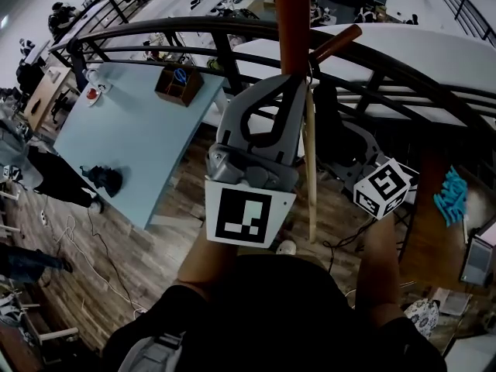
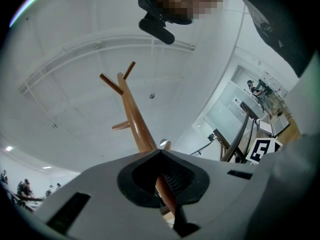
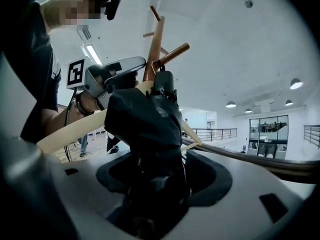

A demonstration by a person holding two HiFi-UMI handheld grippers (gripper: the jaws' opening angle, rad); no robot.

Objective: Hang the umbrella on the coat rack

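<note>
One open brown box (image 1: 177, 86) stands on the pale blue surface (image 1: 116, 153) at far left, with a round blue item (image 1: 180, 76) inside it, too small to identify. Next, the left gripper (image 2: 160, 152), its cube bearing a black-and-white square marker (image 1: 248, 217), has its fingers (image 2: 100, 189) closed round the brown wooden coat rack pole (image 2: 137, 119). Further right, the black folded umbrella (image 3: 145, 119) hangs from a peg (image 3: 172, 55), between the fingers of the right gripper (image 3: 162, 159), which are spread wide and not pressing it.
</note>
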